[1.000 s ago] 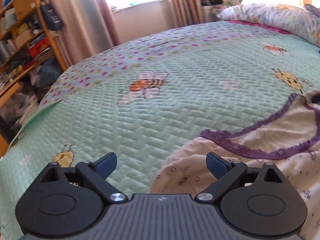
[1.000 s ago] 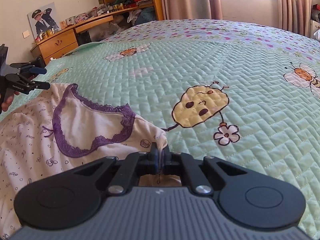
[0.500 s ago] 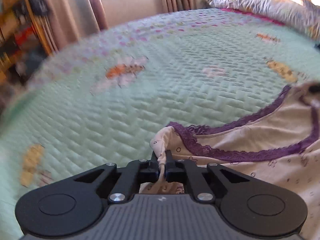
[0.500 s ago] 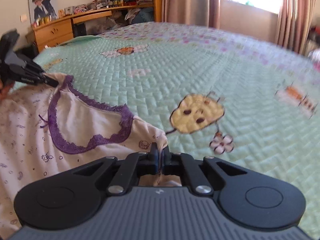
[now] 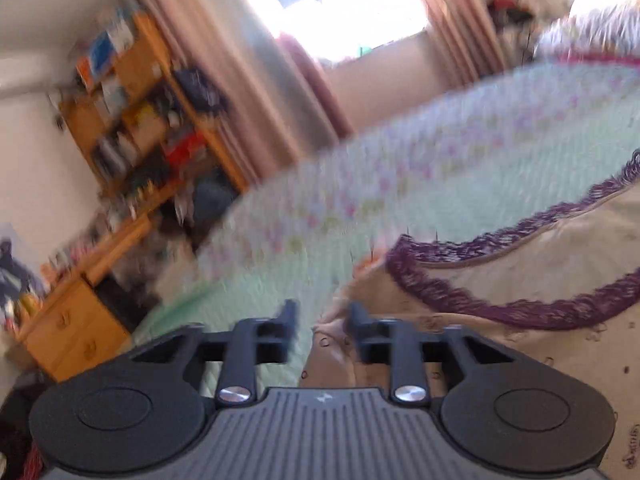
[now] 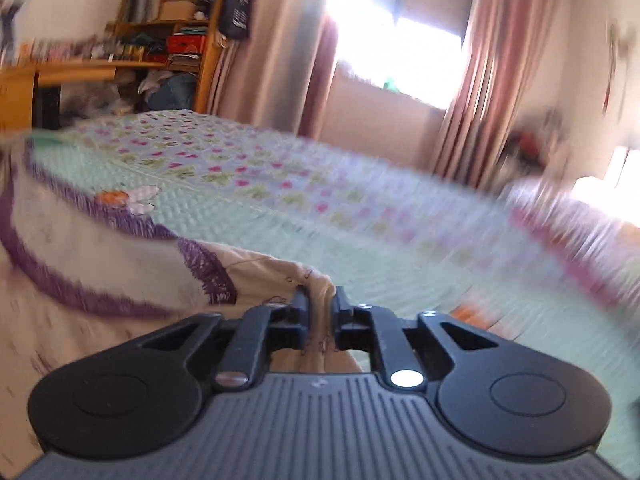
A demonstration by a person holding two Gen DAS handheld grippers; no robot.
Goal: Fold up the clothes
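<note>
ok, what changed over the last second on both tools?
Both views swung upward toward the window and are motion-blurred, and the garment appears raised off the bedspread. The left tool was open, clamped a shoulder half a second ago, and now its jaws stand apart with cloth against one finger only. The right tool stays clamped on the other shoulder.

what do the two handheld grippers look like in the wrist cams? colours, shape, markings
Both look alike. The left gripper and right gripper each have a dark grey ribbed body with a small pale logo at its front edge, flanked by two matte black round housings with recessed discs. Black linkage arms pivot on silver screws and carry two short dark fingers. No cables, hands or sleeves show.
</note>
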